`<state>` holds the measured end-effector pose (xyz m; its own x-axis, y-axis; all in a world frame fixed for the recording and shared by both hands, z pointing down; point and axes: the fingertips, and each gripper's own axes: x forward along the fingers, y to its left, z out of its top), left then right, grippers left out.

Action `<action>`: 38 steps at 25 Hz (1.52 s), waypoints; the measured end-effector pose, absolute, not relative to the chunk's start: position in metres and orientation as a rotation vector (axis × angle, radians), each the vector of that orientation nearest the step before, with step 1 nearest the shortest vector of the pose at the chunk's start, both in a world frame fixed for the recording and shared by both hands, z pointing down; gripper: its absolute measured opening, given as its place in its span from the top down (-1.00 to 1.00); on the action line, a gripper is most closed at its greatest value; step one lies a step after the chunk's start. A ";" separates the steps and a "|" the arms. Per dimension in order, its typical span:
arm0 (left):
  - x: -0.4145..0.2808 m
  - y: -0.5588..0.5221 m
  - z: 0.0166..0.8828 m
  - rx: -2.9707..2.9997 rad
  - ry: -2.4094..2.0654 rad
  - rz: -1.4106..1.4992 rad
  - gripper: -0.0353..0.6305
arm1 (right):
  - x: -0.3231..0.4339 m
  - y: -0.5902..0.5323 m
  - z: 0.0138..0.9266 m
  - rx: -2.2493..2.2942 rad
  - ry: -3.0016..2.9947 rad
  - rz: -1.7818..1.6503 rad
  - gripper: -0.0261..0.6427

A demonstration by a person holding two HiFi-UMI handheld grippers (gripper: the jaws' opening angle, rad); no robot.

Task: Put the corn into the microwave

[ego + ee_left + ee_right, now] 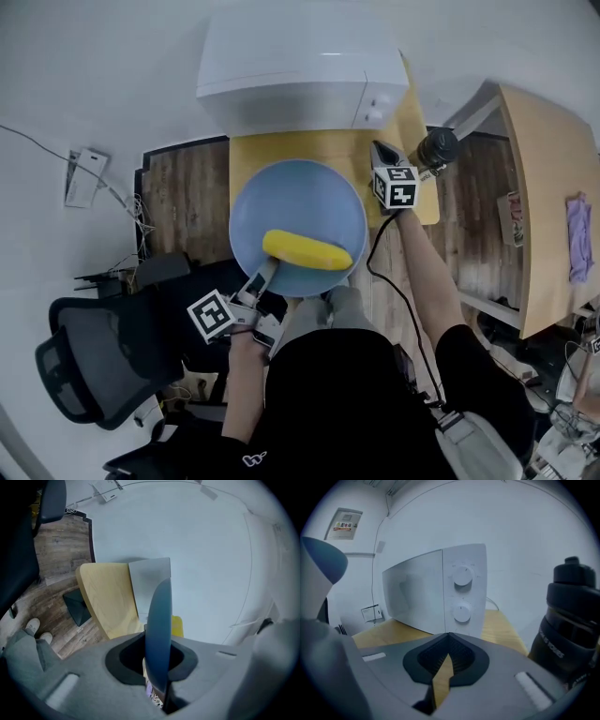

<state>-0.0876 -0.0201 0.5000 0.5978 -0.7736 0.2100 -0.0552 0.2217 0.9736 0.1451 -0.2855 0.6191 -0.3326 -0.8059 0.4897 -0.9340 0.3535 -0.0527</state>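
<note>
A yellow corn cob (pixel 307 250) lies on a round blue plate (pixel 300 202) held over the yellow table (pixel 281 150). My left gripper (pixel 265 274) is shut on the plate's near rim. In the left gripper view the plate (pixel 158 620) stands edge-on between the jaws, with a bit of corn (pixel 176 625) showing behind it. The white microwave (pixel 300 70) stands at the table's far side with its door closed (pixel 412 592). My right gripper (pixel 380 150) is to the right of the plate, shut and empty, pointing at the microwave's knob panel (pixel 462 590).
A black bottle (pixel 436 148) stands just right of my right gripper, close in the right gripper view (pixel 569 620). A black office chair (pixel 94 361) sits at the lower left. A wooden desk (pixel 544 206) is at the right. Cables and a wall box (pixel 84 176) are at the left.
</note>
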 end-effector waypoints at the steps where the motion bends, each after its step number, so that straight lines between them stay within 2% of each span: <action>1: -0.088 -0.021 0.500 1.260 -0.825 -0.585 0.76 | 0.146 -0.295 0.624 1.523 -2.227 0.457 0.90; 13: -0.094 -0.037 0.502 1.227 -0.868 -0.615 0.76 | 0.152 -0.349 0.661 1.568 -2.140 0.513 0.90; 20: -0.089 -0.046 0.504 1.225 -0.850 -0.611 0.76 | 0.150 -0.355 0.664 1.578 -2.133 0.433 0.90; 38: -0.103 -0.046 0.497 1.220 -0.869 -0.650 0.76 | 0.151 -0.362 0.667 1.630 -2.176 0.562 0.90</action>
<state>-0.1027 -0.0457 0.4971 0.5311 -0.8194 0.2157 -0.0249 0.2394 0.9706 0.1512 -0.3615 0.6671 -0.2674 -0.8179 0.5094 -0.9623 0.2541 -0.0970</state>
